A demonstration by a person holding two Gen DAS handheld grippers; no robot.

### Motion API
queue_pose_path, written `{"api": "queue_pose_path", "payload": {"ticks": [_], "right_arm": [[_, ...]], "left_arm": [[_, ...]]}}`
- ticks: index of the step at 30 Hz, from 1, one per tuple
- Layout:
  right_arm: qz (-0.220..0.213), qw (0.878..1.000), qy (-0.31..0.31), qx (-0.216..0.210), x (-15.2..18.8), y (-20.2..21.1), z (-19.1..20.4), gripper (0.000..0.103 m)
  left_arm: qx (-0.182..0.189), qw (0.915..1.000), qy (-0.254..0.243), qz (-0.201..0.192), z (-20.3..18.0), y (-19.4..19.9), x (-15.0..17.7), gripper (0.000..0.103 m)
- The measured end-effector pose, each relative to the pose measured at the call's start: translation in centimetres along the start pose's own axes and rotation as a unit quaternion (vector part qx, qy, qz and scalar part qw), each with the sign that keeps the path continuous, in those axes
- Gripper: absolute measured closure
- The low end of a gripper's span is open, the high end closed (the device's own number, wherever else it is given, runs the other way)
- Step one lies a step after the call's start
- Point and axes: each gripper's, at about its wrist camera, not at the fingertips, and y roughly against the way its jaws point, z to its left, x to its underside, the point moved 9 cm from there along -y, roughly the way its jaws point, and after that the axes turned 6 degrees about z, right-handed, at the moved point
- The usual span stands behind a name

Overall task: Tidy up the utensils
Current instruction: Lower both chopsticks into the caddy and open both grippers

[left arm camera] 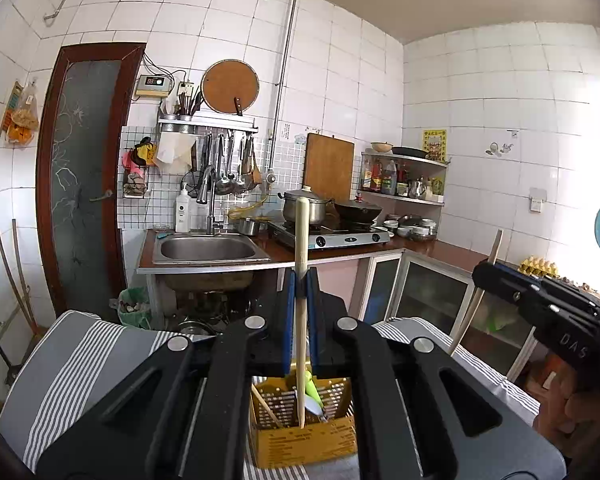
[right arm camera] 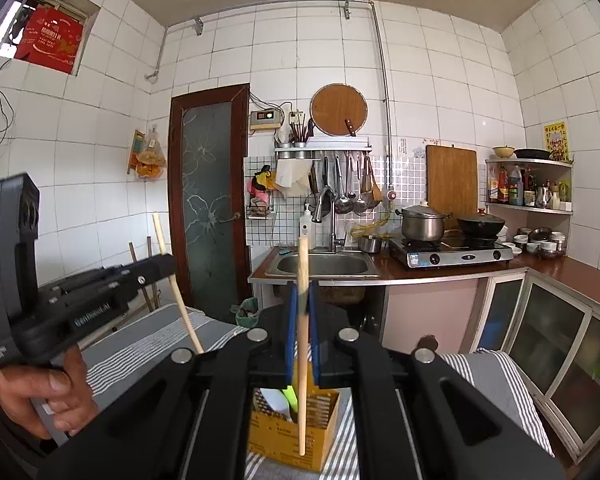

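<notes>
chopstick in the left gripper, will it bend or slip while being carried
The chopstick looks like stiff wood, so it probably won't bend. It is thin, smooth and round, pinched near mid-length by the left gripper, so it may pivot or slide. Probably very light.

pale matt wooden chopstick (left arm camera: 301,312) 12 o'clock in matt black plastic left gripper (left arm camera: 300,280) | yellow cardboard box (left arm camera: 300,436) 6 o'clock, dull | grey striped woven cloth (left arm camera: 72,356) 8 o'clock | brushed steel sink (left arm camera: 210,248) 11 o'clock | glossy white wall tiles (left arm camera: 340,80)
</notes>
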Motion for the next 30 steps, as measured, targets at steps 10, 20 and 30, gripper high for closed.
{"api": "queue_pose_path", "payload": {"ticks": [10, 20, 30], "right_arm": [[0.008, 1.0, -0.001, -0.002, 0.1, -5.2, -0.6, 0.097], [0.045, 0.999, 0.0, -0.003, 2.6, -9.4, -0.8, 0.097], [0.033, 0.999, -0.009, 0.01, 3.0, -6.9, -1.3, 0.052]], "left_arm": [[-0.001, 0.9998, 0.012, 0.019, 1.6, -4.8, 1.1, 0.099], [-0.001, 0.9987, 0.021, 0.046, 2.8, -7.9, 3.5, 0.099], [-0.011, 0.997, 0.044, 0.063, 4.8, -7.2, 5.7, 0.068]]}}
